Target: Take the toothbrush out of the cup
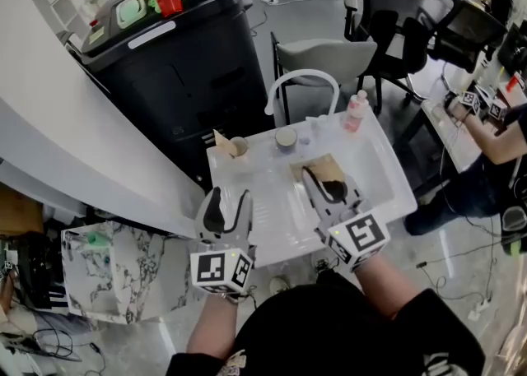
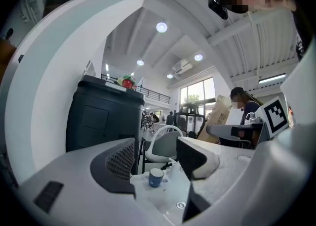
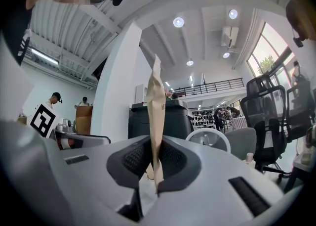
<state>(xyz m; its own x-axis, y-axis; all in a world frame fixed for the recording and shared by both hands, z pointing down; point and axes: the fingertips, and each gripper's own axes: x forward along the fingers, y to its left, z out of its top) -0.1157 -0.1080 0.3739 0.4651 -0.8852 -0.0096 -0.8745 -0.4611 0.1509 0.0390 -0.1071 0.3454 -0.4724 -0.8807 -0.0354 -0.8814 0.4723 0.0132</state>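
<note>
My right gripper (image 1: 323,183) (image 3: 154,170) is shut on a flat tan paper packet (image 3: 156,116) (image 1: 311,167), held upright over the white table (image 1: 387,177). Whether a toothbrush is inside it I cannot tell. A blue-grey cup (image 1: 286,137) (image 2: 156,177) stands at the table's far middle. Left of it is a tan cup (image 1: 238,146) with a tan piece sticking out of it. My left gripper (image 1: 230,198) (image 2: 155,163) hangs open at the table's near left edge, with nothing between its jaws; the blue-grey cup shows far beyond them.
A pink bottle (image 1: 356,111) stands at the table's far right corner. Behind the table are a white chair (image 1: 306,80) and a big black copier (image 1: 177,62). A person's arm (image 1: 494,132) works at a desk on the right. A marbled box (image 1: 123,271) sits on the floor, left.
</note>
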